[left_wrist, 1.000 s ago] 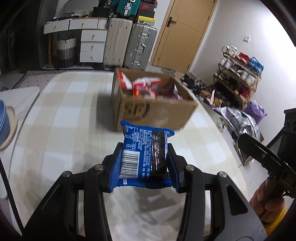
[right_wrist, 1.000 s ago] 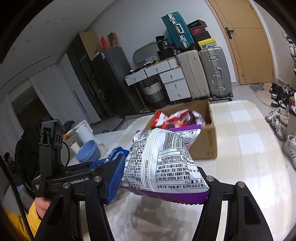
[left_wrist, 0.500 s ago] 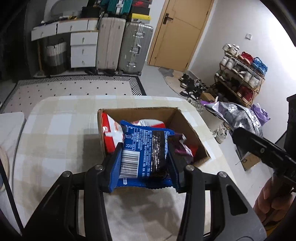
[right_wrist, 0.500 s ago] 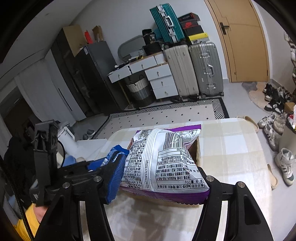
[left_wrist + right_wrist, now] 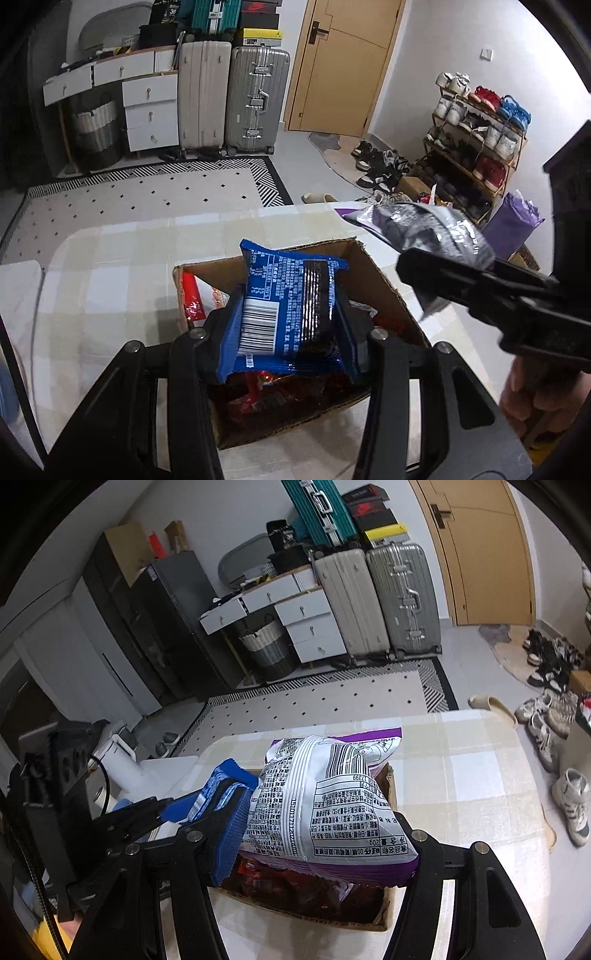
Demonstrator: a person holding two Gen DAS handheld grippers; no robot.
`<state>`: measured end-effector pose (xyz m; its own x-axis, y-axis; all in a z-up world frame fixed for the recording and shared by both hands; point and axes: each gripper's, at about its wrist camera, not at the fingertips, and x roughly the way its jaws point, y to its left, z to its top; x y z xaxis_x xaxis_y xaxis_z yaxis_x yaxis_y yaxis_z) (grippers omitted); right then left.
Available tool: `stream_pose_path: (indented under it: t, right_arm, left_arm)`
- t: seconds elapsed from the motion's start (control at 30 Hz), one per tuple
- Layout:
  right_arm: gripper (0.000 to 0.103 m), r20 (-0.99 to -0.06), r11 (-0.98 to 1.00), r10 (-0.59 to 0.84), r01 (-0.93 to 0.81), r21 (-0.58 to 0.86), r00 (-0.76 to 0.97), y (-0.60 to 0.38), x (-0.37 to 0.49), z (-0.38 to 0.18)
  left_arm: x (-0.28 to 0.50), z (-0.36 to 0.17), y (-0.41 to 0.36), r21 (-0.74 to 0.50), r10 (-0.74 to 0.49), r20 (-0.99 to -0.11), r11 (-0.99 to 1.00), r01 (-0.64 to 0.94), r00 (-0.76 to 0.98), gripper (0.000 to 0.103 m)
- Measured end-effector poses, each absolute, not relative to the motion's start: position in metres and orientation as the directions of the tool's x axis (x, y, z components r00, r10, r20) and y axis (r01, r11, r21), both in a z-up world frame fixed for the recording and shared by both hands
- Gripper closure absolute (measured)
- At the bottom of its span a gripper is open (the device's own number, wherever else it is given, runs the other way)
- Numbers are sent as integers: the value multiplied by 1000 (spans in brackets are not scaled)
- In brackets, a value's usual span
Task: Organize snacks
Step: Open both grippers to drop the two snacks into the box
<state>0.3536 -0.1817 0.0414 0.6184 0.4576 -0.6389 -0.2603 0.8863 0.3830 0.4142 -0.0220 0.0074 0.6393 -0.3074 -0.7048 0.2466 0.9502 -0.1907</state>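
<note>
left gripper (image 5: 291, 325) clamps blue foil snack packet (image 5: 291, 306), frame centre | right gripper (image 5: 321, 834) clamps white-purple crinkly chip bag (image 5: 332, 797), centre | both above open brown cardboard box (image 5: 384, 284) on checked table | box holds red packets | drop-in left
</note>
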Motion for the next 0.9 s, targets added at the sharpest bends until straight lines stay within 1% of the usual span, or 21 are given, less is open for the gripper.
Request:
stream_pose_path:
  t: [0.27, 0.37, 0.73, 0.9]
  right_arm:
    - [40, -648, 891, 450, -256, 376, 614, -176, 361, 28]
    - [40, -650, 890, 451, -256, 377, 611, -172, 360, 26]
    - [40, -670, 894, 446, -263, 362, 594, -160, 362, 18]
    - [40, -669, 892, 449, -256, 372, 593, -160, 360, 14]
  left_arm:
    - [424, -10, -27, -198, -307, -730, 950, 241, 611, 62]
    - [427, -13, -26, -217, -318, -730, 947, 236, 606, 62]
    - [427, -26, -28, -198, -308, -740, 949, 243, 598, 62]
    - [429, -25, -29, -209, -316, -739, 947, 242, 595, 60]
